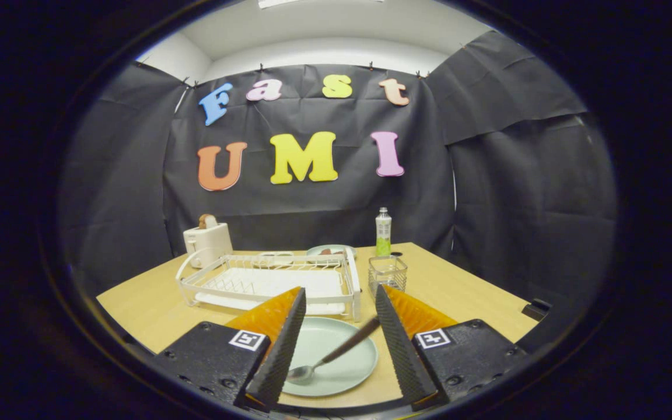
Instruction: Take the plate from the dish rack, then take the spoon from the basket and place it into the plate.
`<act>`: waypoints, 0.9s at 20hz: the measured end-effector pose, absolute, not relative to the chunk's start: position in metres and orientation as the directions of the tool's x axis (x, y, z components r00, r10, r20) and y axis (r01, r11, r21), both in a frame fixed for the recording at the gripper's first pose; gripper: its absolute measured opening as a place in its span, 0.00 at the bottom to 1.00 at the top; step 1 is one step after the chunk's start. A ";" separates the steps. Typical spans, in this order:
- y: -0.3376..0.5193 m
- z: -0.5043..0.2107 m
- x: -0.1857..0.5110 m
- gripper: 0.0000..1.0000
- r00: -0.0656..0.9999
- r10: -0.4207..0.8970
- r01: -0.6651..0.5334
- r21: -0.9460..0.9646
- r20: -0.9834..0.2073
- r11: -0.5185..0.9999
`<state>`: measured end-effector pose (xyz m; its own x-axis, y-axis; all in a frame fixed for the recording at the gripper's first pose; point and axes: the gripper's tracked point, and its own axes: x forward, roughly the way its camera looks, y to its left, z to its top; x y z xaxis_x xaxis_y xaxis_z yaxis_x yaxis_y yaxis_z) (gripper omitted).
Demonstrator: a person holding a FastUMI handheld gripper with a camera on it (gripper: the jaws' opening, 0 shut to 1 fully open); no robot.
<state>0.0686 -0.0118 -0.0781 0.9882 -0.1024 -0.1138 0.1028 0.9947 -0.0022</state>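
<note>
Spread wide apart, the gripper (339, 344) grips nothing; between its fingers lies the plate (336, 373) on the table (464, 291), with the spoon (336, 353) resting in it, bowl down near the left finger and handle slanting toward the right one. Beyond them stand the dish rack (266, 280) and the basket (387, 273). Placing looks done; the next move is probably a clean withdrawal without nudging the handle.

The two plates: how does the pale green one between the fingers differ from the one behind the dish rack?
The near pale green round plate lies between the open gripper's fingers and holds a metal spoon. The far plate sits beyond the white wire dish rack, partly hidden, holding something small and dark. Both lie flat on the wooden table.
</note>
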 end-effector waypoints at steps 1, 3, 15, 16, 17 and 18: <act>-0.012 -0.075 0.068 0.82 0.989 -0.096 0.096 -0.003 -0.109 0.995; -0.015 -0.075 0.068 0.91 0.988 -0.100 0.099 -0.018 -0.115 0.995; 0.004 -0.037 0.025 0.99 0.995 -0.069 0.067 -0.032 -0.065 0.997; 0.002 -0.034 0.020 0.99 0.995 -0.073 0.072 -0.030 -0.060 0.997; 0.002 -0.030 0.016 0.99 0.996 -0.072 0.071 -0.023 -0.054 0.997; 0.002 -0.026 0.012 0.99 0.996 -0.069 0.068 -0.014 -0.050 0.998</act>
